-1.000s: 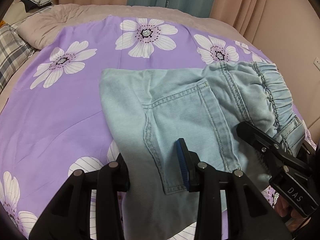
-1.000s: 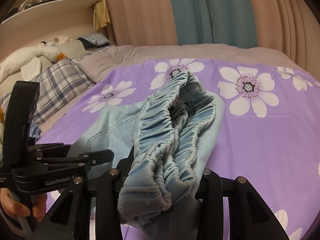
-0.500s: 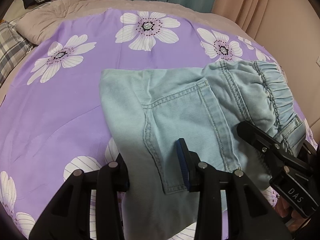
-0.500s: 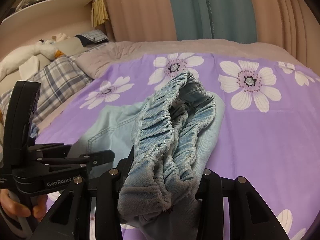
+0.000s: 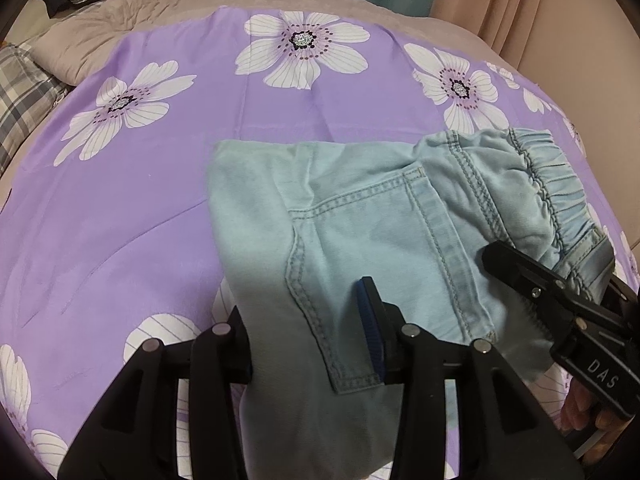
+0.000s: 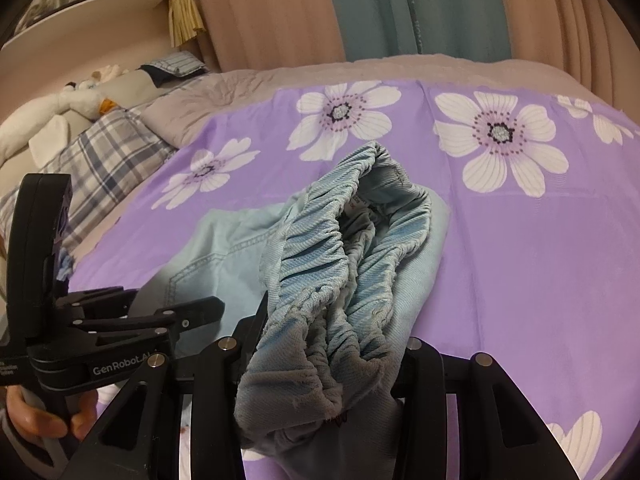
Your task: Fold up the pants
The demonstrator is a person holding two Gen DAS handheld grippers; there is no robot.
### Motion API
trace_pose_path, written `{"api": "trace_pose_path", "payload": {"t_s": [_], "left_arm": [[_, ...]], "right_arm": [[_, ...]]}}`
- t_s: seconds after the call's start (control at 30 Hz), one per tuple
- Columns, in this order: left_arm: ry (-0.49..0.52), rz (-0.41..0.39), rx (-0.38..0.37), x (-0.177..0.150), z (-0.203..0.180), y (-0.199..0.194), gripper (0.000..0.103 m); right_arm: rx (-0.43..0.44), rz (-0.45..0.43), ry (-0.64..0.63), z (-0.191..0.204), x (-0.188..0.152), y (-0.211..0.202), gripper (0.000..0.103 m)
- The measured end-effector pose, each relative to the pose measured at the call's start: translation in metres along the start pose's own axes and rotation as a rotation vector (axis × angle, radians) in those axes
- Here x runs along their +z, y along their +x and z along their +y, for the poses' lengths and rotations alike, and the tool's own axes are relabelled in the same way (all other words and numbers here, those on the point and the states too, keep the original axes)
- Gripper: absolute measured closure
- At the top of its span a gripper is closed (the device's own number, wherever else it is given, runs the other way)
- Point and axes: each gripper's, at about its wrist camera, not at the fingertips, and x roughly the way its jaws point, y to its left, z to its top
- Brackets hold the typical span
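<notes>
The pants [image 5: 360, 216], light blue denim with an elastic waistband [image 6: 320, 288], lie partly folded on a bed covered by a purple floral sheet [image 5: 140, 208]. A back pocket [image 5: 384, 256] faces up. The nearest portion of the garment is raised off the sheet by both claws.

Left claw [image 5: 308, 340]: closed on the near edge of the pants, with denim filling the gap between its fingers just below the pocket.

Right claw [image 6: 324, 364]: closed on the gathered waistband, which is bunched thickly between its fingers. In the left wrist view this claw [image 5: 516, 280] sits at the waistband end, to the right of the pocket.

Handling properties, as judged from the frames:
- Weight: light. The raised cloth sags only slightly between the two claws.
- Stiffness: soft and limp. The denim drapes and creases, and holds no shape without support.
- Grip: the twill surface and the ribbed elastic look rough, so slipping is unlikely. The elastic may stretch if pulled.
- Fragility: none apparent.

Recommended hold points: the thick waistband and the stitched seams or hem edges, where several layers give the fingers firm purchase. Grasping a single thin layer risks lifting only that layer and opening the fold.

Containers: none is visible. Plaid bedding [image 6: 100, 160] and a soft toy [image 6: 80, 96] rest at the far left of the bed, well apart from the pants.
</notes>
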Motion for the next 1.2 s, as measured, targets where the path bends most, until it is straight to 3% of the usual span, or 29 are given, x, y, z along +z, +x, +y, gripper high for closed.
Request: {"api": "trace_pose_path", "payload": {"t_s": [0.2, 0.33, 0.53, 1.07, 1.2], "left_arm": [[-0.017, 0.013, 0.028, -0.004, 0.009, 0.003, 0.054], [-0.022, 0.015, 0.071, -0.008, 0.013, 0.003, 0.034], [-0.029, 0.022, 0.081, -0.015, 0.016, 0.003, 0.026], [-0.031, 0.031, 0.085, -0.037, 0.014, -0.008, 0.025], [-0.021, 0.023, 0.103, -0.039, 0.013, -0.004, 0.021]], "right_arm": [[0.01, 0.041, 0.076, -0.014, -0.002, 0.007, 0.059], [0.0, 0.079, 0.115, -0.021, -0.008, 0.011, 0.046], [-0.057, 0.13, 0.137, -0.03, -0.018, 0.016, 0.028], [-0.053, 0.117, 0.125, -0.032, -0.032, -0.01, 0.027], [-0.066, 0.138, 0.125, -0.034, -0.034, -0.001, 0.027]]}}
